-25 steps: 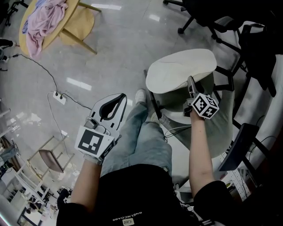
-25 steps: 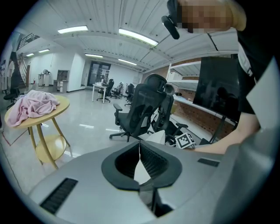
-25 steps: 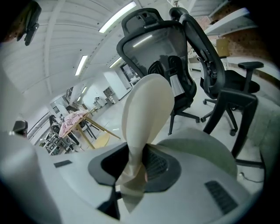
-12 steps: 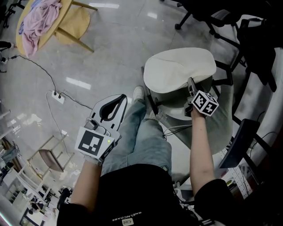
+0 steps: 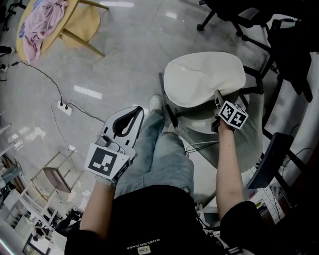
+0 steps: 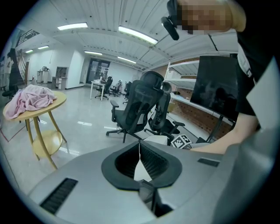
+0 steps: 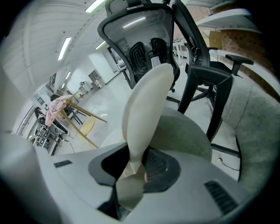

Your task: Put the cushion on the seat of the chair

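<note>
A cream oval cushion (image 5: 204, 78) hangs flat just over the grey-green chair seat (image 5: 251, 137) at the right of the head view. My right gripper (image 5: 218, 98) is shut on the cushion's near edge. In the right gripper view the cushion (image 7: 146, 105) stands up from between the pads of my right gripper (image 7: 138, 164), with the seat (image 7: 186, 135) close behind it. My left gripper (image 5: 128, 117) is held over the person's left leg, well left of the chair. Its jaws (image 6: 140, 146) meet at the tips with nothing between them.
A round wooden table (image 5: 75, 15) with a pink cloth (image 5: 42, 22) stands at the far left. A power strip (image 5: 65, 108) and its cable lie on the glossy floor. Black office chairs (image 5: 234, 15) stand beyond the cushion, and a black armrest (image 7: 214, 74) rises beside the seat.
The right gripper has carried the cushion a little to the right and down, closer over the seat. The left gripper has stayed in place.
</note>
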